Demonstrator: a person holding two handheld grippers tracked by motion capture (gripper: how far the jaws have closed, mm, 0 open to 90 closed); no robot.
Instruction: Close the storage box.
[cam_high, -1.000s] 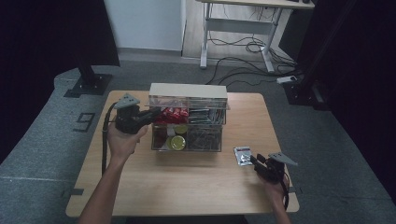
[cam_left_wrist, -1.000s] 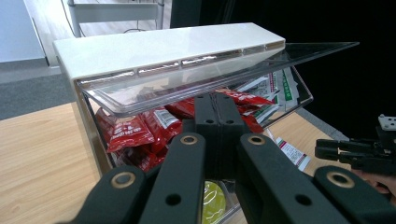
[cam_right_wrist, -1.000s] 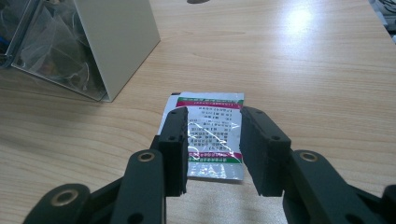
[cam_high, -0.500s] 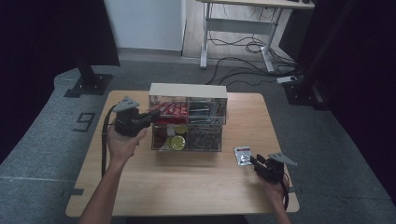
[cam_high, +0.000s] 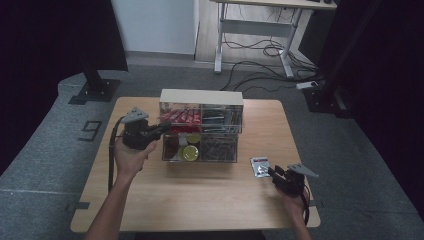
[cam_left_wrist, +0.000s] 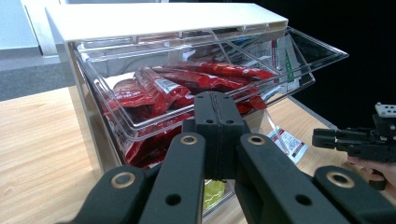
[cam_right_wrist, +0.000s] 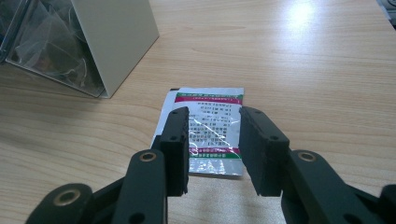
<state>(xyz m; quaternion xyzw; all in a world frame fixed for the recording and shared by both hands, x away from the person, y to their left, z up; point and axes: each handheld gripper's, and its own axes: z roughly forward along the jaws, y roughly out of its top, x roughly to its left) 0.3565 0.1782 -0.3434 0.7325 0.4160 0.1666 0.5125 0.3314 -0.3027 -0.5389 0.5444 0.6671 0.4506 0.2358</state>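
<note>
Jaws: left gripper (cam_left_wrist: 215, 135) clenched at tilted-out clear bin (cam_left_wrist: 224, 95); right gripper (cam_right_wrist: 214, 140) released.
Red packets (cam_left_wrist: 187, 86) inside; silver-white sachet (cam_right_wrist: 205, 130) flat near tabletop's right edge.

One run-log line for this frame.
left gripper: shut, at tilted-out clear plastic bin of red packets | right gripper: open, over flat white printed sachet on wooden table
</note>
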